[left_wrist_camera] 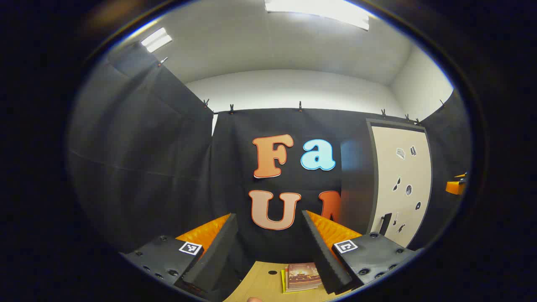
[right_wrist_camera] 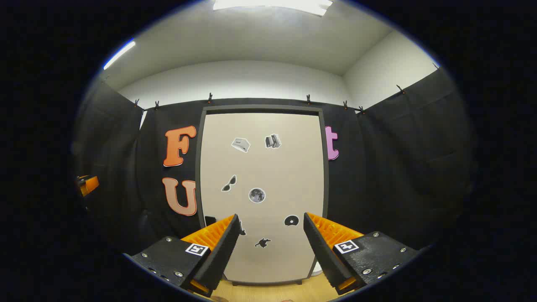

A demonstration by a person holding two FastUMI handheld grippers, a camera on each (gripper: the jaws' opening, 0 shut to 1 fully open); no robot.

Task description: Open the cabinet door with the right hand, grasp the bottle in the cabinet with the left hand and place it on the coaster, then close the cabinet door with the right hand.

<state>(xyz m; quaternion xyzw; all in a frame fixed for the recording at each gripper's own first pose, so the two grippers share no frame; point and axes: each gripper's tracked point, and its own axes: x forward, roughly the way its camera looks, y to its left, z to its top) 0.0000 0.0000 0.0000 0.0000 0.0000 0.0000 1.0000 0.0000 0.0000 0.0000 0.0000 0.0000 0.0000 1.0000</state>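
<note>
You are holding the right gripper (right_wrist_camera: 270,235) square to the cabinet door (right_wrist_camera: 262,188), fingers spread wide with nothing between them. The door is sitting closed in its dark frame, and its dark handle (right_wrist_camera: 209,220) is showing at the lower left edge, partly hidden behind your left finger. You are not touching the door yet.

The left gripper (left_wrist_camera: 268,239) is also gaping, holding nothing, and is pointing at the cloth wall beside the cabinet. In the left gripper view the door (left_wrist_camera: 400,180) is standing off to the right with its handle (left_wrist_camera: 384,223) on the near edge. On the wooden table (left_wrist_camera: 260,285) below, a stack of booklets (left_wrist_camera: 302,277) is lying beside a small dark disc (left_wrist_camera: 272,272), possibly the coaster; too small to confirm. The bottle is presumably behind the closed door.

Risks from here:
1. The handle is sitting left of your line of approach. Going straight in, you are likely pressing the flat panel instead.
2. A shallow pinch on that narrow handle may be slipping off mid-pull.
3. The door hinges appear opposite the handle, so it is probably swinging toward your right; check clearance.
4. The left gripper is waiting near the opening side; a fast swing may be clipping it.
</note>
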